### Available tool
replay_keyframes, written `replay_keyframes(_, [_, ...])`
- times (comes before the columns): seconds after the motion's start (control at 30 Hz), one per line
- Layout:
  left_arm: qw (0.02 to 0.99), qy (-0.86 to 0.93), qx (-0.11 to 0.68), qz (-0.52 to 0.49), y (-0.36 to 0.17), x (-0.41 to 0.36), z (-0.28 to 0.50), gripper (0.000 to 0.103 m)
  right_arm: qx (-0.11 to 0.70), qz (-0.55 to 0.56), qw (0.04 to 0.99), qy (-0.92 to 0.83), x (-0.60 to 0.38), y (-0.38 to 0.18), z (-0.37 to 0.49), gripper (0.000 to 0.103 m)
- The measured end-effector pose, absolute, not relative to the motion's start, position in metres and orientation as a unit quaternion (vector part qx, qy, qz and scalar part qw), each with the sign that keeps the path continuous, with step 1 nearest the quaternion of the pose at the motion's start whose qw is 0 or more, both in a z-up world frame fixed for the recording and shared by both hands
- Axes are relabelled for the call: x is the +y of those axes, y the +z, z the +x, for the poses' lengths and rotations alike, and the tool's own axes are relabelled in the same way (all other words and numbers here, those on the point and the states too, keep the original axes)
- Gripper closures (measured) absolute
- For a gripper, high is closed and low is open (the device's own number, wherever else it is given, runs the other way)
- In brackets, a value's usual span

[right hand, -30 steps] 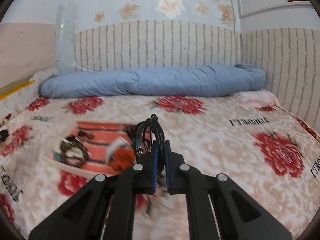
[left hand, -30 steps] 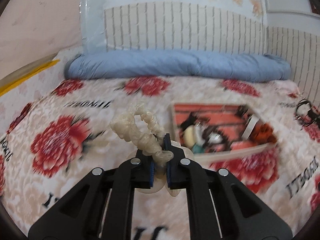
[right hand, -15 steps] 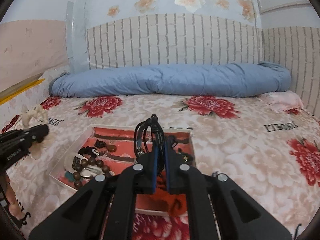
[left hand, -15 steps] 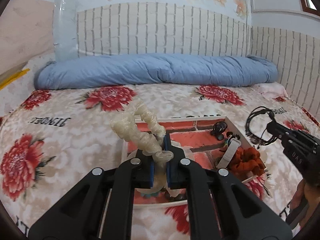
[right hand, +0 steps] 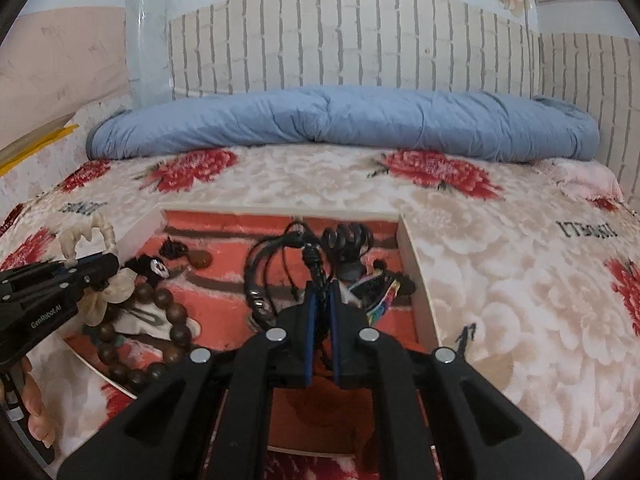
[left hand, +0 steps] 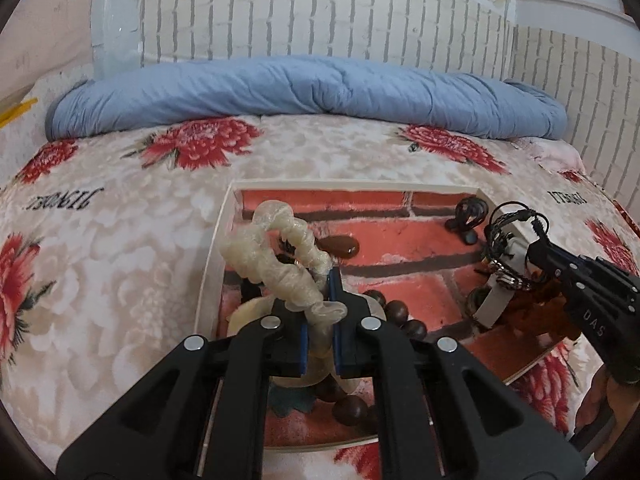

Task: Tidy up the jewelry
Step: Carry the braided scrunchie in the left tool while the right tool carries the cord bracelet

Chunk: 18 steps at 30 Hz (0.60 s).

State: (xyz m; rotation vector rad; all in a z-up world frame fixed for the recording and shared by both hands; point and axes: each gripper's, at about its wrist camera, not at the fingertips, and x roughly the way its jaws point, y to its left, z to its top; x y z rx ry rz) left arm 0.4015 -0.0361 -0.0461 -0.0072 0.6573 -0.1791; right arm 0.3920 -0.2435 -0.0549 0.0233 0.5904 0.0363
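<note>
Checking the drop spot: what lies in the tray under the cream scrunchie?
Under the cream ruffled scrunchie, shut in the left gripper, lie brown wooden beads in the brick-patterned tray; the gripper hides the rest.

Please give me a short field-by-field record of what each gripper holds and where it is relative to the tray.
left gripper: shut on cream scrunchie, above the tray's left part
right gripper: shut on black cord bracelet, above the tray's right part
tray: shallow, white-walled, brick-print floor, lying on the floral blanket
already in tray: wooden bead bracelet, brown teardrop pendant, black hair tie
background: blue rolled quilt along the wall
release status: neither item let go yet
</note>
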Motion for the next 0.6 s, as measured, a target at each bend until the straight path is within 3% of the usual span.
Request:
replay_keyframes(0.43, [0.944, -0.07, 0.321, 0.029, -0.057, -0.045, 0.404, 0.087, 0.3, 0.023, 0.953, 0.016, -0.248, -0.067, 0.4, 0.093])
replay_keyframes(0.53, [0.943, -0.082, 0.321, 0.031, -0.057, -0.049, 0.402, 0.067, 0.3, 0.019, 0.954, 0.016, -0.247, -0.066, 0.4, 0.093])
replay_keyframes(0.6, [0.944, -0.086, 0.316, 0.036, -0.056, -0.051, 0.398, 0.047, 0.299, 0.019, 0.954, 0.017, -0.248, -0.065, 0.398, 0.092])
